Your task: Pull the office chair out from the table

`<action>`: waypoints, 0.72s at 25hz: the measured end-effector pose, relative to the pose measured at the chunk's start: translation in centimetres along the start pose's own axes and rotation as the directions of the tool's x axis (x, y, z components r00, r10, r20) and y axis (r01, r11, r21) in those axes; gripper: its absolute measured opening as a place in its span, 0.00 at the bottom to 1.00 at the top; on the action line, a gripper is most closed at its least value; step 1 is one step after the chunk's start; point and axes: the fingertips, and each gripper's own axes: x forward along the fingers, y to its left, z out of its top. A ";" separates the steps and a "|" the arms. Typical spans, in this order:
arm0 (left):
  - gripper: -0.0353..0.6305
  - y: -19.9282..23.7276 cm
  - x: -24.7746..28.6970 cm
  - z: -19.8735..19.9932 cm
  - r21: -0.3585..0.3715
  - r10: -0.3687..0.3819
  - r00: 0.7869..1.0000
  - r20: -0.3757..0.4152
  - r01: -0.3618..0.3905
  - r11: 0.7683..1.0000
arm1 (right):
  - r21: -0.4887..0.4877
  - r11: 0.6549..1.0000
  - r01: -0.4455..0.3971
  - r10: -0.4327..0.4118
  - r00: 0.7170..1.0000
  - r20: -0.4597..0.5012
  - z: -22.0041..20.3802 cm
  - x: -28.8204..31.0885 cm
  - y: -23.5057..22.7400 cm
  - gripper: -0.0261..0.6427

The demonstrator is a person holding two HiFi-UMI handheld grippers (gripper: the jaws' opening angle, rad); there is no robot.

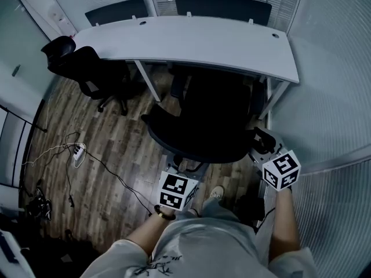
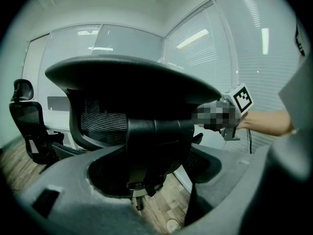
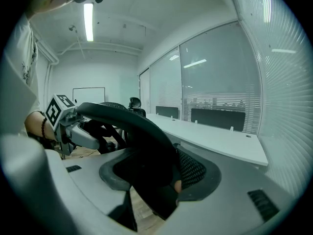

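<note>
The black office chair (image 1: 203, 126) stands in front of the white table (image 1: 191, 42), its seat partly under the table's near edge and its curved backrest toward me. My left gripper (image 1: 178, 168) holds the backrest's left end and my right gripper (image 1: 261, 142) its right end. In the left gripper view the jaws of my left gripper (image 2: 156, 155) are shut on the black backrest frame (image 2: 156, 131). The right gripper view has my right gripper (image 3: 156, 180) shut on the backrest rim (image 3: 142, 131).
Another black chair (image 1: 87, 71) stands left of the table, and two chair backs (image 1: 223, 4) show behind it. Cables and a power strip (image 1: 78, 152) lie on the wood floor at left. A glass wall with blinds (image 1: 336, 97) runs close along the right. My shoe (image 1: 215, 193) is just behind the chair.
</note>
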 end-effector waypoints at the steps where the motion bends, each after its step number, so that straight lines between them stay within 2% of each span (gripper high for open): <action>1: 0.54 0.0 -0.6 -0.3 0.002 -0.004 1.000 -0.003 0.004 1.000 | 0.002 1.000 0.005 -0.005 1.000 -0.003 -0.1 -0.2 0.7 0.32; 18: 0.54 -2.2 -10.7 -4.8 0.027 -0.038 0.999 0.004 0.038 0.999 | 0.039 0.996 0.079 -0.079 0.997 0.019 -1.7 -5.2 11.1 0.33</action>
